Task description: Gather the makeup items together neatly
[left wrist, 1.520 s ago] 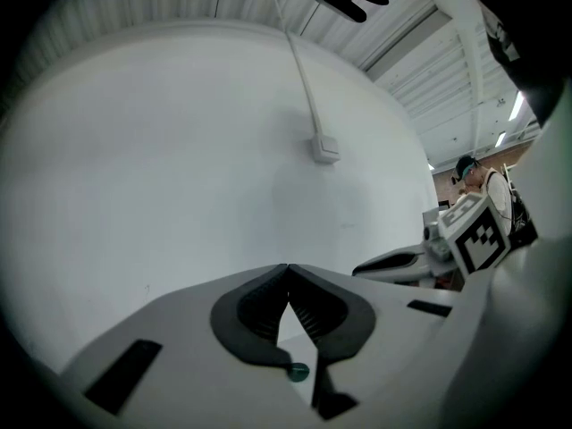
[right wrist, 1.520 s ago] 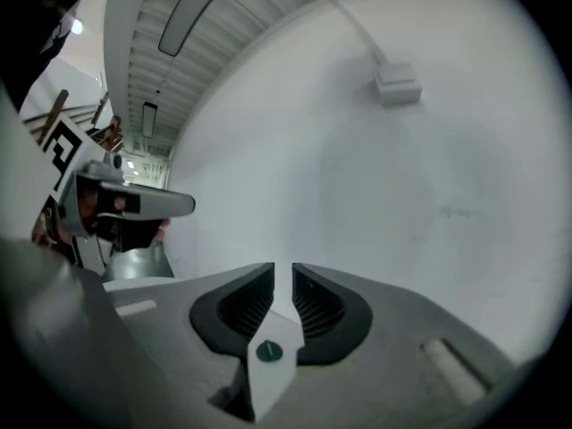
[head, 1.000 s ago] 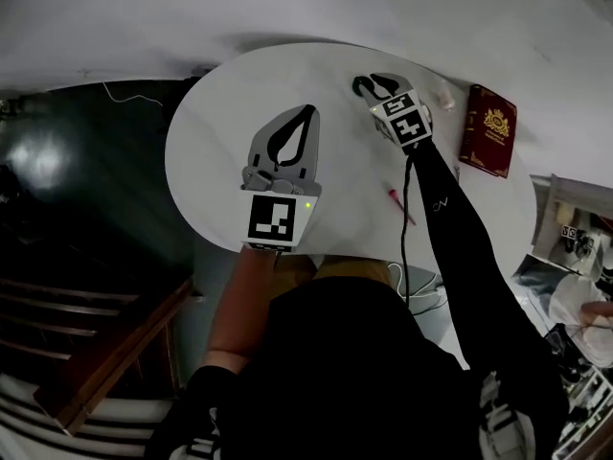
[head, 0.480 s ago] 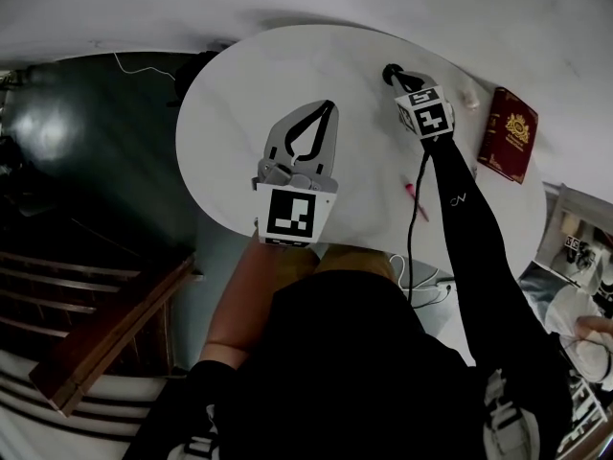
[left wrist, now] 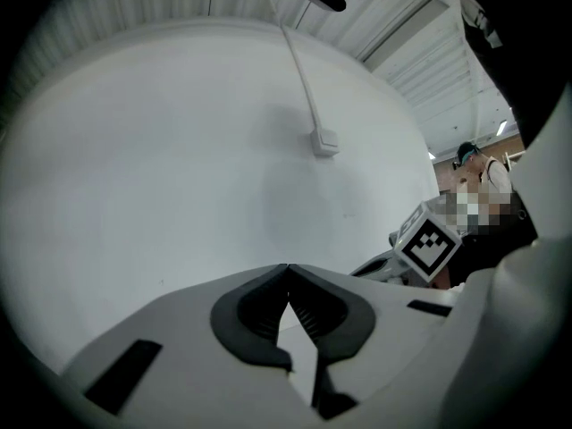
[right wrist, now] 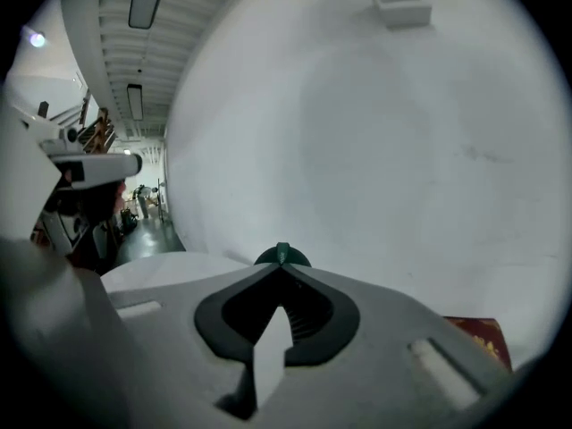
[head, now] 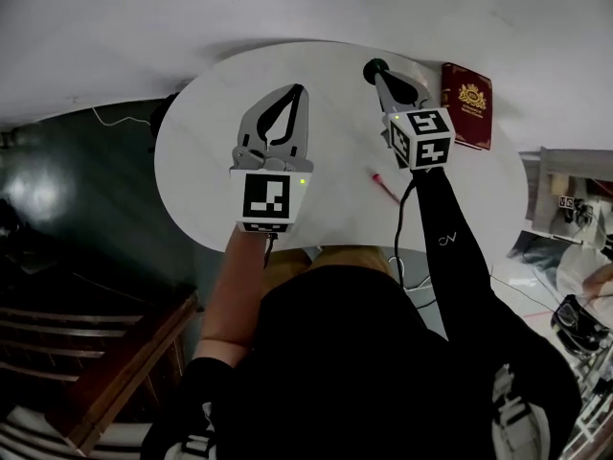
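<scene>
As right gripper (head: 380,75) pinches green disc (head: 372,66) near rim, table (head: 196,142) bare leftward.

wht wall (head: 287,8), rnd table (head: 201,161), dk floor (head: 57,185)

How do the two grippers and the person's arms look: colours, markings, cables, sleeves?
Both the left gripper and the right gripper have light grey bodies with black pads. Each carries a white cube with black square markers; the left one shows a green light. A black cable runs from the right gripper along a black long sleeve with a small white logo.
</scene>
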Motion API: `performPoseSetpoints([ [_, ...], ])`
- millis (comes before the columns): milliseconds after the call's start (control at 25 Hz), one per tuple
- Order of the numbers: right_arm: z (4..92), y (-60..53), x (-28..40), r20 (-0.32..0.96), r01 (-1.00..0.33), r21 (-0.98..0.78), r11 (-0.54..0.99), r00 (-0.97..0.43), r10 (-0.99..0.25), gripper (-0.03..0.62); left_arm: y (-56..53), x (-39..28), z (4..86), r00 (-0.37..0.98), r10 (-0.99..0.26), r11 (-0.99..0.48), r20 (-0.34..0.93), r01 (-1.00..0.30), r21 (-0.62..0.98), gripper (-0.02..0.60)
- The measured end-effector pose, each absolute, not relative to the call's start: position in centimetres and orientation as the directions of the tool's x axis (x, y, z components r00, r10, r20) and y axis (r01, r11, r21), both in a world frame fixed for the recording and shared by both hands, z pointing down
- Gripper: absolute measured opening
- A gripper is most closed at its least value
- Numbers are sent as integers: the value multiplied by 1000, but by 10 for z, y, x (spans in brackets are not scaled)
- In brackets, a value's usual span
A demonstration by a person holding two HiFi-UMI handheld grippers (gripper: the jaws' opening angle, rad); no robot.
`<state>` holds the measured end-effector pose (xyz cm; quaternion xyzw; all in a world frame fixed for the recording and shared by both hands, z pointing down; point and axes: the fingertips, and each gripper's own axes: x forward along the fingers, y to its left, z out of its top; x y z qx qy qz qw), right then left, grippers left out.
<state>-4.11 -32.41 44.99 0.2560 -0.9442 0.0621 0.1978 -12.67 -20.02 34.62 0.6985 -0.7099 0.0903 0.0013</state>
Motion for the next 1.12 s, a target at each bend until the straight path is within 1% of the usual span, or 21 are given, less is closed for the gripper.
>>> performPoseSetpoints([
  [280,382,-297,16,250,-574,-25,819,-797,-550,6,-210,-99,350,13,-990,-30,137,-992,-121,9],
  [520,371,-279,15,235,-594,-16,804,-784,-575,6,-207,-94,347,56,-989,-74,138,-989,-127,9],
  [720,370,-251,-10,232,-588,-16,808,-789,-569,6,-184,-122,342,52,-989,-70,137,-989,-130,9],
  [960,360,-205,-71,193,-553,-59,831,-823,-534,6,-146,-172,334,36,-991,-56,128,-986,-158,9],
  [1040,378,-186,-100,235,-535,-93,840,-832,-503,6,-132,-190,340,27,-990,-49,141,-987,-156,9],
  [1120,418,-161,-126,335,-510,-129,851,-830,-447,6,-120,-205,351,15,-985,-40,172,-989,-145,9],
])
